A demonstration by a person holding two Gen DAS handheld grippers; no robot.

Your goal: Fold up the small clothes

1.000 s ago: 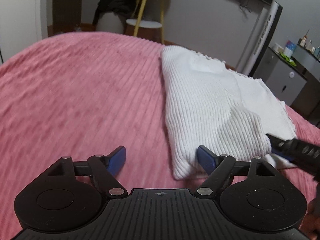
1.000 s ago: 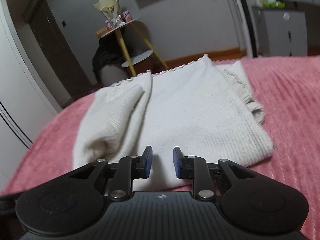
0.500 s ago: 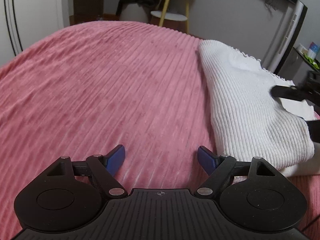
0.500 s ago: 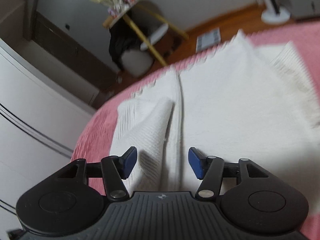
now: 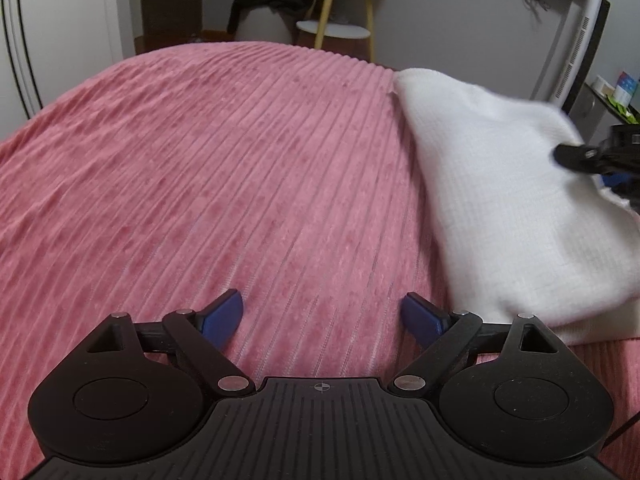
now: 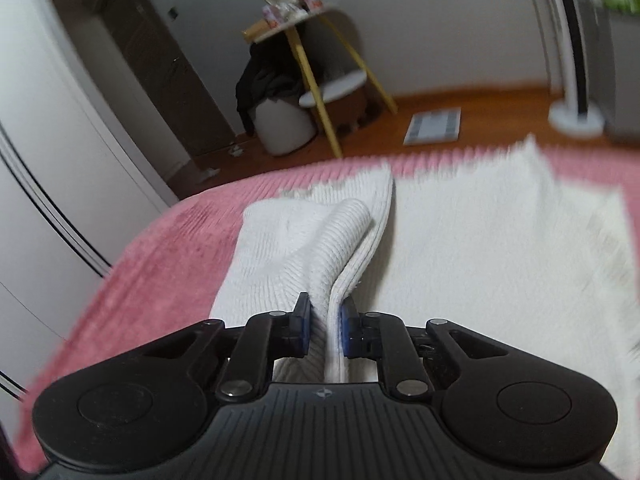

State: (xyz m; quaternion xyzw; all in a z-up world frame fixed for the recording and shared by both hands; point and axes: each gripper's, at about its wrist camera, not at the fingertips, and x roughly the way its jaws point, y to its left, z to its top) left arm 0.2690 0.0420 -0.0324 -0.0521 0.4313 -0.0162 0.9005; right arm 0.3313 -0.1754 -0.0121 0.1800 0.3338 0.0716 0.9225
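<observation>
A white ribbed knit garment (image 5: 500, 200) lies folded on the pink bed cover (image 5: 200, 160), to the right in the left wrist view. My left gripper (image 5: 322, 304) hovers over bare cover beside the garment's left edge; its jaws are opening and nothing is between them. In the right wrist view the garment (image 6: 480, 260) spreads ahead, and a raised ribbed fold (image 6: 340, 240) runs back between my pads. My right gripper (image 6: 325, 316) is closing, pads pressed on that fold. The right gripper (image 5: 592, 160) also shows on the garment's far right edge, lifting it a little.
Beyond the bed's far edge stand a side table with yellow legs (image 6: 308, 60), a white bin draped with dark clothes (image 6: 280, 124), a floor scale (image 6: 432, 124) and a fan base (image 6: 576, 118). White wardrobe doors (image 6: 40, 160) rise on the left.
My right gripper opened wide, moved forward over the garment, then pinched its raised fold. The left wrist view swung left, so the garment slid to the right, and the left jaws spread slightly.
</observation>
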